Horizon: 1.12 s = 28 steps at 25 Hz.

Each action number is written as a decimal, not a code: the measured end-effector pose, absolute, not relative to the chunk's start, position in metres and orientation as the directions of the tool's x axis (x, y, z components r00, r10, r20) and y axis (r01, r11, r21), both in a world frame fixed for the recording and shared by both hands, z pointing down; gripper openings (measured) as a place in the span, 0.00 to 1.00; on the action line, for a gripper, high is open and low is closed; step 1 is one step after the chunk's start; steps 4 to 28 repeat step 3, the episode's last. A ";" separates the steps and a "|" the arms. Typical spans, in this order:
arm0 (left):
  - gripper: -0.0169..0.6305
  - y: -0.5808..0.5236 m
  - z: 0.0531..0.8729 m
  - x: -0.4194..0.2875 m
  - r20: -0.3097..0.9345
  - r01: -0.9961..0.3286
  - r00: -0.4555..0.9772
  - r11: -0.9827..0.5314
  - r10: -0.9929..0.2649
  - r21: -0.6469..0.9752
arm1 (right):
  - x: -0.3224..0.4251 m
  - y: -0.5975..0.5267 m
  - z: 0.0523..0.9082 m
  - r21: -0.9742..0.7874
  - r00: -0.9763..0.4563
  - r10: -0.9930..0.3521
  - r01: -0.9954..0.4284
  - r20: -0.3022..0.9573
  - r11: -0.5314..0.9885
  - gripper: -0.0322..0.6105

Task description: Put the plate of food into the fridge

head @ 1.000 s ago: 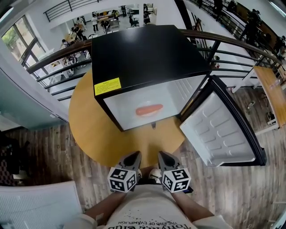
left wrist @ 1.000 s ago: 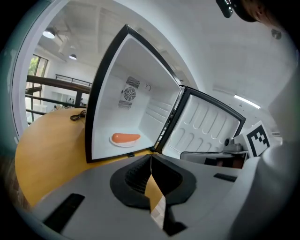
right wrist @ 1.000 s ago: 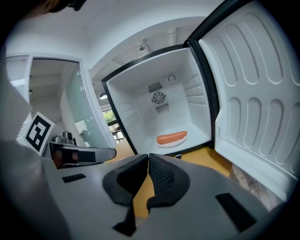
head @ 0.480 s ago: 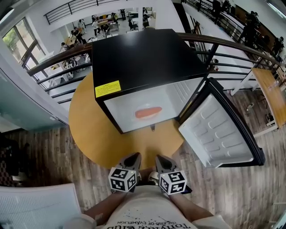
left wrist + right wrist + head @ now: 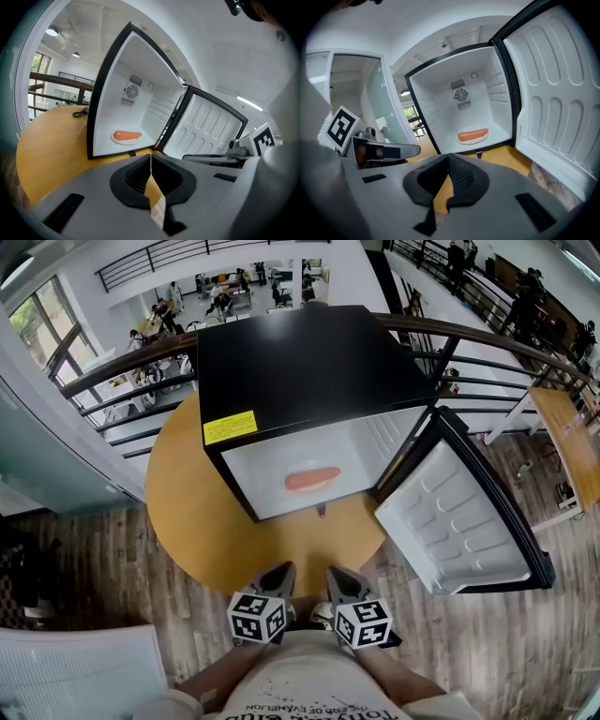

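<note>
The left gripper hung close to the person's body, jaws pressed together on nothing, apparently drawn back because its part was done; the plate of food already sat on the floor of the fridge, well apart from both tools; the right gripper was likewise closed and empty; the door stood wide open, probably awaiting closing. Against the earlier frames almost nothing had shifted; both grippers had kept their retracted pose.
</note>
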<state>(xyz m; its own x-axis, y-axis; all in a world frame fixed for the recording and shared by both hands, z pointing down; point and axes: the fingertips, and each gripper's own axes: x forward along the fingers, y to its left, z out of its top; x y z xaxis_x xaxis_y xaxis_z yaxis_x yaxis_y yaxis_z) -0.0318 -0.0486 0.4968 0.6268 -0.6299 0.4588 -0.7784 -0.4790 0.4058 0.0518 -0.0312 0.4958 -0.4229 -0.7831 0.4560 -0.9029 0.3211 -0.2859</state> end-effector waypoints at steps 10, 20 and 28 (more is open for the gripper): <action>0.06 -0.048 0.495 -0.033 0.456 -0.778 0.627 -0.477 -0.631 0.408 | 0.051 -0.030 0.496 -0.288 -0.425 -0.781 -0.902 0.457 0.323 0.09; 0.06 -0.048 0.495 -0.033 0.456 -0.778 0.627 -0.477 -0.631 0.408 | 0.051 -0.030 0.496 -0.288 -0.425 -0.781 -0.902 0.457 0.323 0.09; 0.06 -0.048 0.495 -0.033 0.456 -0.778 0.627 -0.477 -0.631 0.408 | 0.051 -0.030 0.496 -0.288 -0.425 -0.781 -0.902 0.457 0.323 0.09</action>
